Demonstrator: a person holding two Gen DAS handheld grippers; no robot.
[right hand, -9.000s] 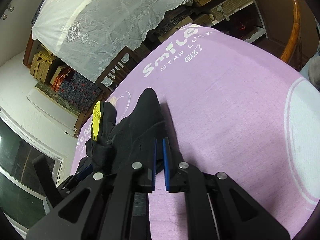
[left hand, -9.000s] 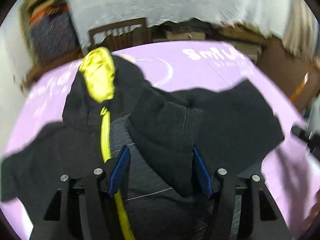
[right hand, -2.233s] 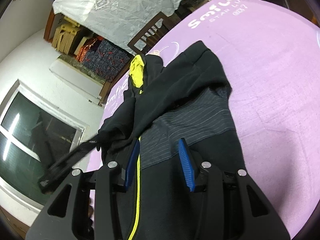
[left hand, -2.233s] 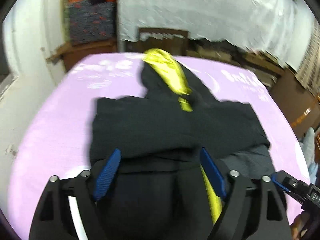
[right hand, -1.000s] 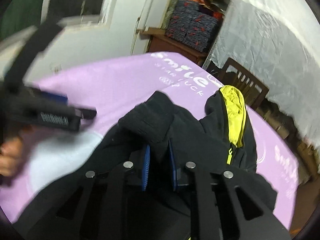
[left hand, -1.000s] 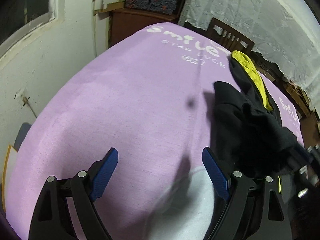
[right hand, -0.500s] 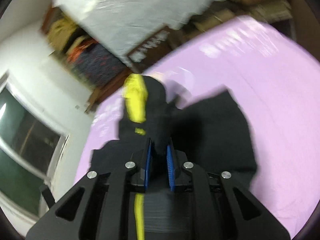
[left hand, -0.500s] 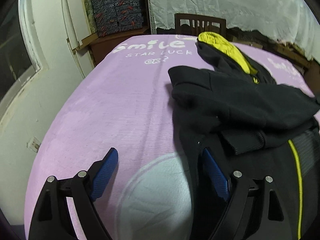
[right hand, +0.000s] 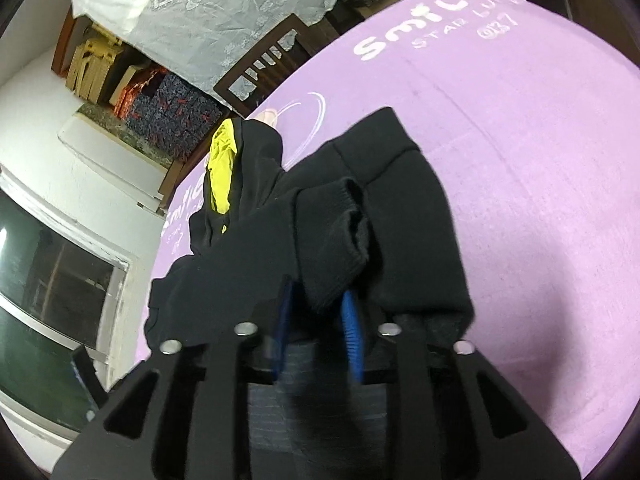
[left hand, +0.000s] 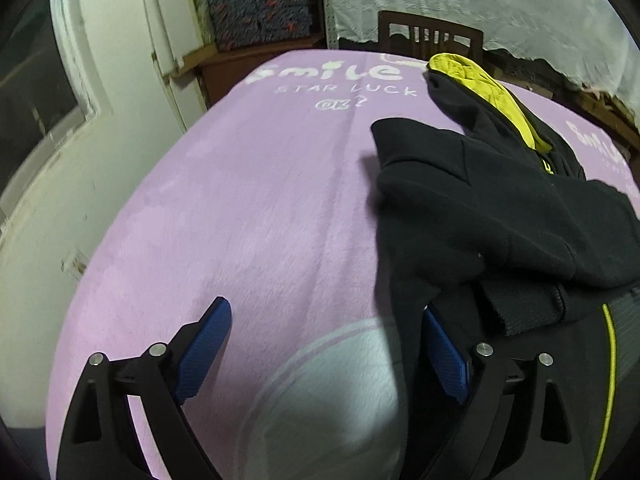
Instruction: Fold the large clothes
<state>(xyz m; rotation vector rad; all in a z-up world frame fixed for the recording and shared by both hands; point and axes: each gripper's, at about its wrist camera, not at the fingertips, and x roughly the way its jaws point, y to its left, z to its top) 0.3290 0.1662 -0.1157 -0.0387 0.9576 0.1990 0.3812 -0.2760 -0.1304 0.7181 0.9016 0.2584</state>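
Observation:
A black hooded jacket (left hand: 492, 216) with a yellow hood lining (left hand: 492, 92) and yellow zip lies on the purple blanket (left hand: 260, 208), both sleeves folded across its body. My left gripper (left hand: 324, 344) is open and empty at the jacket's left edge; its right finger touches the black cloth. In the right wrist view the jacket (right hand: 248, 256) lies ahead with its hood (right hand: 222, 168) at the far end. My right gripper (right hand: 316, 320) has parted jaws around the ribbed sleeve cuff (right hand: 340, 232), which lies loose between the blue pads.
The blanket carries white "Smile Star Luck" lettering (left hand: 332, 76) and a white circle (left hand: 328, 400). A wooden chair (left hand: 430, 36) stands past the far edge under a lace cloth (right hand: 224, 8). A white wall and a window (right hand: 48, 292) lie to the left.
My right gripper carried the sleeve across the jacket's body, then its jaws parted around the cuff. My left gripper stayed open and shifted slightly at the jacket's left edge.

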